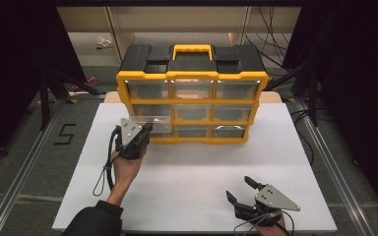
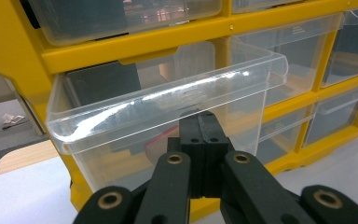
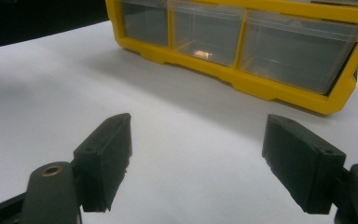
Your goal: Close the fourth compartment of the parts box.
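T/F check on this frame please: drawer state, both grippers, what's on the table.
1. The left gripper has its jaws closed at the front of a clear drawer. True.
2. That drawer is pushed fully into the yellow organizer. False: it is pulled partway out.
3. The right gripper holds a drawer. False: its jaws stand open over the bare white table.
4. The organizer has a yellow handle on a black top. True.
5. The organizer lies on its side. False: it stands upright.
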Tool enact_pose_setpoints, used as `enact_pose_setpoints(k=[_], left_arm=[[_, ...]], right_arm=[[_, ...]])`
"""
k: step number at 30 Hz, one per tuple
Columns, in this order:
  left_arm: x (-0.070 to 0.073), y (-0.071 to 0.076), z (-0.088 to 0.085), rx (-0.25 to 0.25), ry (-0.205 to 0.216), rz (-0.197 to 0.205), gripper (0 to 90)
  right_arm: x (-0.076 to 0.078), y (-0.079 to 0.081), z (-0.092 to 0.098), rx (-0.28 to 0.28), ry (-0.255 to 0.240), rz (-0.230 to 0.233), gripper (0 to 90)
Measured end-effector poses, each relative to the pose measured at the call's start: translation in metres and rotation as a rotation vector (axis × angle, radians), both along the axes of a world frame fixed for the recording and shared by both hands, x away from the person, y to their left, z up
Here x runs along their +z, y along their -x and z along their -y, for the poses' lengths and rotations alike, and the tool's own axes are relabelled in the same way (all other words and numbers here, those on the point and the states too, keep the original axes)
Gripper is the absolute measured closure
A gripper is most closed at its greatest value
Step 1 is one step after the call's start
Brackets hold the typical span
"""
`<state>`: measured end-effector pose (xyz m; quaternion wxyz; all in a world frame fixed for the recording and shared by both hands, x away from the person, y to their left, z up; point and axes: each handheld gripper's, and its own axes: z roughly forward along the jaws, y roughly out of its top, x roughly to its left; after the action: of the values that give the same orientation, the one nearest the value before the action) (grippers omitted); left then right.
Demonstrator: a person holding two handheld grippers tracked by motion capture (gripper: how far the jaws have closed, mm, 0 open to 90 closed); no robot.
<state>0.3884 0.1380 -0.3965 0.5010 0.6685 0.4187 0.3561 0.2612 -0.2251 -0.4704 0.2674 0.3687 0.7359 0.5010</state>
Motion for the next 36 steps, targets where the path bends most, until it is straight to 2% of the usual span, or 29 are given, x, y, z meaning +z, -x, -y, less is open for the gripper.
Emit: enact_pose_setpoints(k=[8,36], left_arm=[[-0.0007,-0.0009,0.0010,-0.004,-0.006,-0.002,90.0],[-0.0048,-0.0079,0.0014,-0.006,0.015,-0.020,90.0]], right_arm=[[0.0000,0.0001,-0.0002,0.001,0.002,-0.001,24.8],[-0.0005,-0.0002,-0.0012,0.004,0.004,-0.002,24.8]])
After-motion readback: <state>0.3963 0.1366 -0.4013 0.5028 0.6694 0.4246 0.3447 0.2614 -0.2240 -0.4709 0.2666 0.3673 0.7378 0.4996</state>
